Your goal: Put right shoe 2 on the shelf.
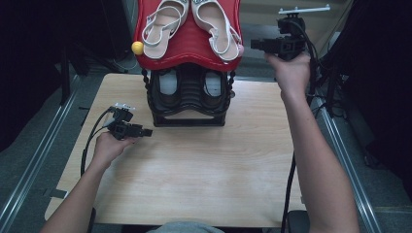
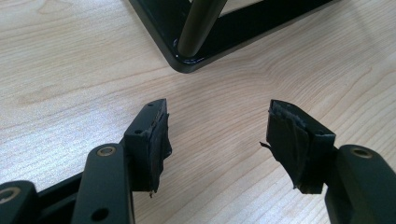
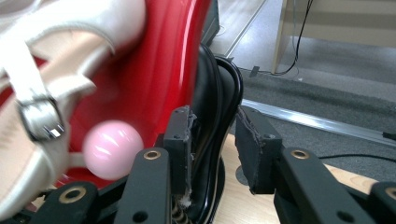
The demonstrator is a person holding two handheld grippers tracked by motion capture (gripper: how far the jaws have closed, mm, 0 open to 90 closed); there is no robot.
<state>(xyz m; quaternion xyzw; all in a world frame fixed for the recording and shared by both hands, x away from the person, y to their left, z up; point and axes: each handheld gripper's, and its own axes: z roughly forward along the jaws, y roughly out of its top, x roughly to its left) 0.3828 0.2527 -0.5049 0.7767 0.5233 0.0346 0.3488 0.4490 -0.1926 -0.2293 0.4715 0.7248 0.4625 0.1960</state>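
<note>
Sandals (image 1: 194, 26): 2 | red tray (image 1: 187, 48): 1 | knobs: 2 (yellow, pink)

Open bench (image 1: 194, 174) lies before the black rack (image 1: 188, 99) — free passage. The red shelf (image 1: 189, 48) overhangs it; right tongs (image 1: 255, 44) sit just beside its pink knob (image 3: 112, 149).

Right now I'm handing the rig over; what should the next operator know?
Left gripper: open, low over the table, beside the rack's black base, holding nothing.
Right gripper: open, raised at the red shelf's right edge near the pink ball, holding nothing.
White sandals lie on the red shelf; dark shoes sit below.
Done: nothing gripped yet. Left: probably grasp the right sandal.
</note>
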